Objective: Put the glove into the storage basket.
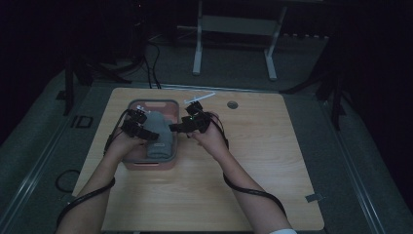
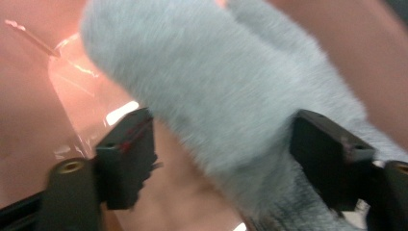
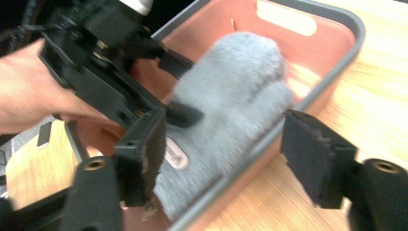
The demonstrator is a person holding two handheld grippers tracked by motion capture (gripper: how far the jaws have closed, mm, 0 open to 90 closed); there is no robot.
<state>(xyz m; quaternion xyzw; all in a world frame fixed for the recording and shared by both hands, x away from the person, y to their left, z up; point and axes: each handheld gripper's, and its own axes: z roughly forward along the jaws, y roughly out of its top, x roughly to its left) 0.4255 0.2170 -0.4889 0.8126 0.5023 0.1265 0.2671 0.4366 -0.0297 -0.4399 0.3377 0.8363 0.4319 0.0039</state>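
A grey fuzzy mitten (image 1: 158, 134) lies inside a pink bin (image 1: 151, 102) with a grey rim, on a wooden table. My left gripper (image 1: 146, 130) reaches into the bin from its left side. In the left gripper view that gripper (image 2: 226, 159) is open, its jaws straddling the mitten (image 2: 216, 86) without closing on it. My right gripper (image 1: 176, 127) hovers at the bin's right rim. It stands open (image 3: 228, 159), one jaw over the mitten's (image 3: 231, 91) cuff and the other outside the rim (image 3: 346, 19). The left gripper (image 3: 180, 91) also appears there, at the mitten's far side.
A thin white stick-like object (image 1: 199, 97) lies on the table behind the bin, with a round grommet (image 1: 232, 104) to its right. The wooden table (image 1: 253, 161) is bare right of and in front of the bin. A white stand (image 1: 234, 29) and cables sit on the floor beyond.
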